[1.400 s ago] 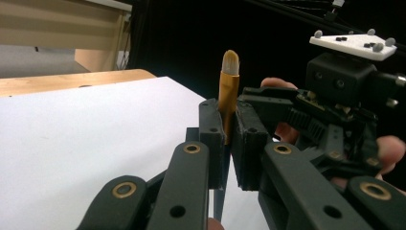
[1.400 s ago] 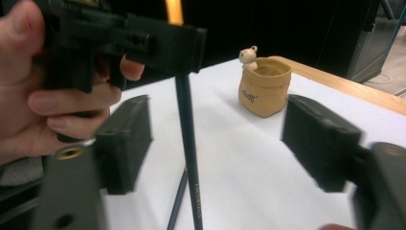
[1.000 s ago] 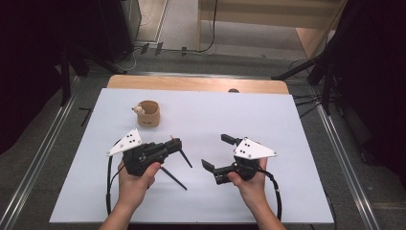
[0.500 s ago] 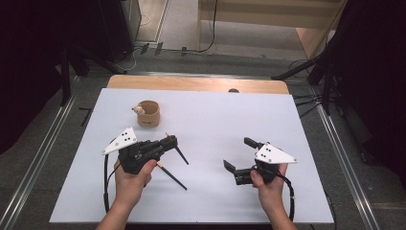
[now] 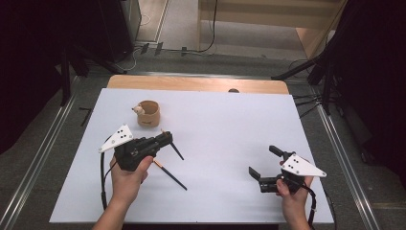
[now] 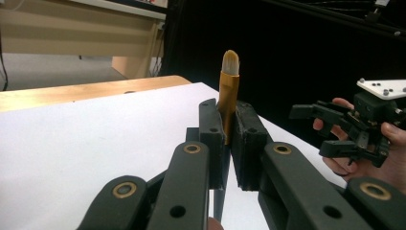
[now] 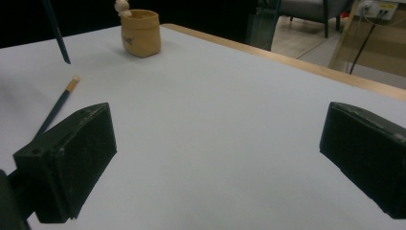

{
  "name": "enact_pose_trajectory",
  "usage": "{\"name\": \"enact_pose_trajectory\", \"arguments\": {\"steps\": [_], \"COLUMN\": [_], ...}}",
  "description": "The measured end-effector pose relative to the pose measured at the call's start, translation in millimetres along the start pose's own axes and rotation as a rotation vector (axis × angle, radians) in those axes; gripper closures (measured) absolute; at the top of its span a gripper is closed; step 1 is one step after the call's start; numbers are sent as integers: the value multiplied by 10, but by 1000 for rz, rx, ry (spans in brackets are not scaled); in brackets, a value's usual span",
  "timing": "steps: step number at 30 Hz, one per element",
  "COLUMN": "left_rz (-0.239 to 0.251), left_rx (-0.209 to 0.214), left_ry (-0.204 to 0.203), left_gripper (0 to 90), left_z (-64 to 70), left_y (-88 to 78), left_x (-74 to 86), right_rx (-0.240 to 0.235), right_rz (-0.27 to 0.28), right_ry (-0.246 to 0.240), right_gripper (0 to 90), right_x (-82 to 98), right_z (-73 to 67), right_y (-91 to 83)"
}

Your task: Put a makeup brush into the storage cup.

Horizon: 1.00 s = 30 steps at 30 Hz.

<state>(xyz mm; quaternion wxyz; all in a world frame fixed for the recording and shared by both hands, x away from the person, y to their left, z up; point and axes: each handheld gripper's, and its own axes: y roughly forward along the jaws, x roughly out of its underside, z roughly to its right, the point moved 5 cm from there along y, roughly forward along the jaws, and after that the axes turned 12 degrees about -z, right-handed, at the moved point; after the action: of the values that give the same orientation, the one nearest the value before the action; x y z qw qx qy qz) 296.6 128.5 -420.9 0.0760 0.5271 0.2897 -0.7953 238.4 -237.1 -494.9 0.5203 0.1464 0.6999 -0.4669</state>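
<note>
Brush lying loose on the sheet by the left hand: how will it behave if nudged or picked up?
The loose brush looks thin and round, so a sideways nudge would probably roll it across the smooth white sheet. It is likely light and stiff. The slim handle may pivot if gripped away from its middle.

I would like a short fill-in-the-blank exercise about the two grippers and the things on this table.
1. The left gripper is shut on a ____.
2. The jaws of the right gripper stand ____, with nothing between them.
3. A second brush lies flat on the white ____.
4. The small brown cup stands nearer to the ____ gripper.

Missing words: brush; open; table; left
</note>
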Motion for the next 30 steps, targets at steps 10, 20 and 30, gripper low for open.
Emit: {"name": "enact_pose_trajectory", "arguments": {"steps": [10,20,30], "left_rz": [8,13,18], "left_rx": [-44,-84,-118], "left_ry": [-9,-13,-12], "left_gripper": [850,850,850], "left_z": [-137,-265,-376], "left_y": [-46,-61,-67], "left_x": [-50,-88,-192], "right_rx": [46,73,62], "right_rz": [-8,-9,8], "right_ry": [45,69,75], "right_gripper": [0,0,0], "right_x": [224,360,377], "right_z": [213,319,347], "right_y": [-186,-293,-305]}}
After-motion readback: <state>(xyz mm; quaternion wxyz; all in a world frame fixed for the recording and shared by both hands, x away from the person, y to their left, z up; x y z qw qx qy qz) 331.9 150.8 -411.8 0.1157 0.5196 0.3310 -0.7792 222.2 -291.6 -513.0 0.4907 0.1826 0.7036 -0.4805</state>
